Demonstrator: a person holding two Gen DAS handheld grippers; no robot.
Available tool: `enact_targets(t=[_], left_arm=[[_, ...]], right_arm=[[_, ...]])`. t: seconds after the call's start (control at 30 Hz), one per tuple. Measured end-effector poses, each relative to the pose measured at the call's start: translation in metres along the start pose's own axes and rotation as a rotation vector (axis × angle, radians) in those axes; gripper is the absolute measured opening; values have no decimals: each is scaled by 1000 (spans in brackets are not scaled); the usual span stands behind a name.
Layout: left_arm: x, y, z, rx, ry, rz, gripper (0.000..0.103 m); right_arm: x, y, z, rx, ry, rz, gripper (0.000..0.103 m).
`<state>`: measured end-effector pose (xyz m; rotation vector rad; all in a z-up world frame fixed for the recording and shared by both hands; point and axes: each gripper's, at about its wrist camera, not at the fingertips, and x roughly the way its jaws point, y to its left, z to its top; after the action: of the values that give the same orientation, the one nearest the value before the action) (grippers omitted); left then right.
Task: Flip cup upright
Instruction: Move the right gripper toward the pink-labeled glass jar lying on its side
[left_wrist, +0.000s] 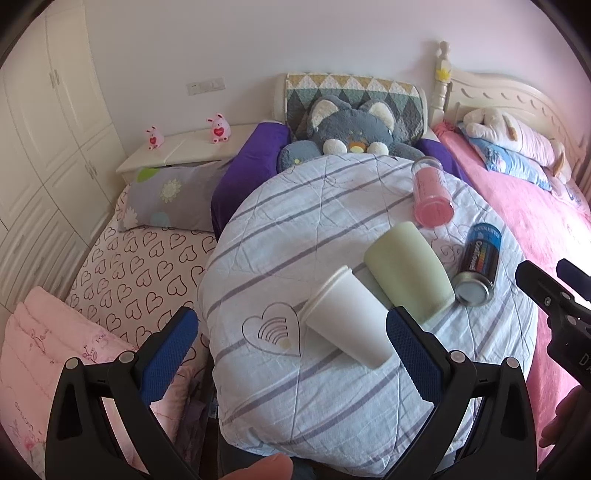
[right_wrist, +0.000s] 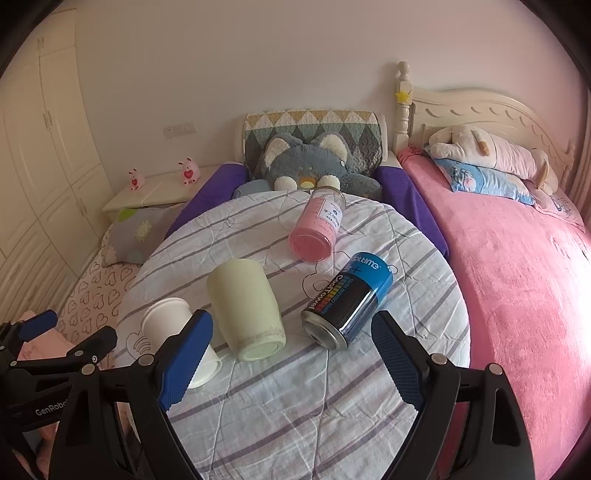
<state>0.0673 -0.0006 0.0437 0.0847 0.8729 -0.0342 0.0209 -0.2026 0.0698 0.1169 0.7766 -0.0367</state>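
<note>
A: Start at the left gripper (left_wrist: 291, 343). How does it stand?

B: Spread wide, both blue pads apart with nothing between them. The white paper cup (left_wrist: 345, 317) lies on its side just ahead of it, toward its right finger, base end nearest that finger and rim pointing away to the left. It is plain white with a rolled lip.

A: Is it touching anything?

B: It leans against the pale green cup (left_wrist: 410, 271), which also lies on its side just beyond it. Both rest on the striped quilt (left_wrist: 295, 206), beside a stitched heart.

A: And the right gripper (right_wrist: 291, 354)?

B: Also wide apart and holding nothing. Its left finger covers part of the white paper cup (right_wrist: 166, 321); the pale green cup (right_wrist: 245, 310) lies just ahead, its flat bottom toward the camera. The blue can (right_wrist: 351, 302) lies ahead near its right finger.

A: What does one view give that the other doesn't?

B: The right wrist view shows the label on the pink bottle (right_wrist: 319, 225) and the green cup's base. The left wrist view shows the paper cup's whole length, a fingertip at the bottom edge, and the right gripper's (left_wrist: 546, 284) black tips at the far right. The right view catches the left gripper (right_wrist: 70, 332) at its lower left.

A: Further out?

B: A grey plush cat (left_wrist: 351, 129) at the quilt's far end.
</note>
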Motion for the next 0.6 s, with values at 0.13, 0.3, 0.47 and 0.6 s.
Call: enact_targets(t=[0.13, 0.3, 0.47, 0.6], left_arm=[[7, 1, 11, -1, 1, 3, 103], [21, 3, 26, -9, 4, 7, 103], [43, 3, 46, -17, 10, 10, 103], [64, 1, 63, -15, 21, 16, 103]], right_arm=[[12, -1, 10, 8, 27, 5, 88], [32, -1, 19, 5, 61, 5, 88], [62, -2, 30, 0, 106, 10, 88], [98, -4, 51, 5, 162, 19, 88]])
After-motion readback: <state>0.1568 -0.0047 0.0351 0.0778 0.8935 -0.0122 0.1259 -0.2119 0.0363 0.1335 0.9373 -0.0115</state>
